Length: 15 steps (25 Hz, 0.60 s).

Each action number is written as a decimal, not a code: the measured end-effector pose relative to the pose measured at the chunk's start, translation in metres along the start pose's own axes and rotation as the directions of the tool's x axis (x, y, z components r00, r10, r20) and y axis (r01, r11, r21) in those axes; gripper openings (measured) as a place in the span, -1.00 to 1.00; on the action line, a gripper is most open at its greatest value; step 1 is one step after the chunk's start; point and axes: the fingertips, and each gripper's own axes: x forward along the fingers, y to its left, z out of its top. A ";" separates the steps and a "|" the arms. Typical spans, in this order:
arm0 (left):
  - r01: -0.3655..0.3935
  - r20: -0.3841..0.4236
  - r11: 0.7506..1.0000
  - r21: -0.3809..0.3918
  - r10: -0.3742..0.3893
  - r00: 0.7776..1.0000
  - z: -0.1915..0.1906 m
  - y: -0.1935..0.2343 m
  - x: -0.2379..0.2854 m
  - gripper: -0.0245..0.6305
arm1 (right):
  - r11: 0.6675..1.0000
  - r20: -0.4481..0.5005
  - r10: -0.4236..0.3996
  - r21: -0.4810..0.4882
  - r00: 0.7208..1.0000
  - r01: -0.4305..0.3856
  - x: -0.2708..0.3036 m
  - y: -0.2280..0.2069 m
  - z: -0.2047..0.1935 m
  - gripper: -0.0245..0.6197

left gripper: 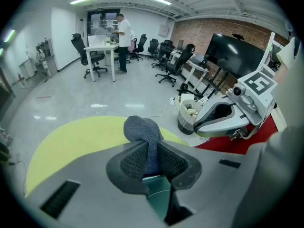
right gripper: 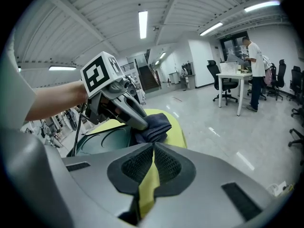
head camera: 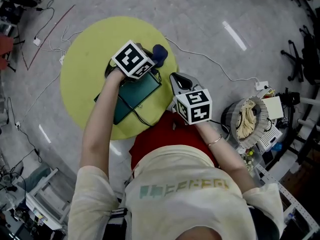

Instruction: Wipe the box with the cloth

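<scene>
Left claw [left gripper: 151,151] pinches the cloth [left gripper: 140,129] at the box [head camera: 131,99]'s edge.

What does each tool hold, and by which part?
Left tool pinches the dark cloth by one end, the rest bunched beyond the tips. Right tool is shut, empty.

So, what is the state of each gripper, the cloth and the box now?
left gripper: shut on the cloth.
right gripper: shut, nothing between its jaws.
cloth: bunched, pinched in the left gripper's jaws.
box: lying flat on the yellow table.
</scene>
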 end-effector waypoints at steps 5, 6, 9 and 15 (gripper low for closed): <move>-0.041 -0.001 0.999 0.004 0.041 0.999 -0.004 0.014 -0.002 -0.71 | 1.000 -0.021 0.020 -0.018 1.000 -0.020 0.011 0.008 -0.001 -0.80; -0.047 -0.001 0.999 0.003 0.047 0.999 -0.004 0.017 -0.002 -0.71 | 1.000 -0.026 0.024 -0.020 0.999 -0.024 0.013 0.009 -0.001 -0.80; -0.066 0.000 0.998 0.000 0.066 0.998 -0.005 0.023 -0.001 -0.71 | 0.999 -0.037 0.033 -0.027 0.999 -0.034 0.015 0.012 -0.003 -0.80; -0.131 0.004 0.991 -0.027 0.131 0.991 -0.010 0.045 -0.003 -0.71 | 0.998 -0.057 0.039 -0.038 0.998 -0.041 0.018 0.011 -0.007 -0.80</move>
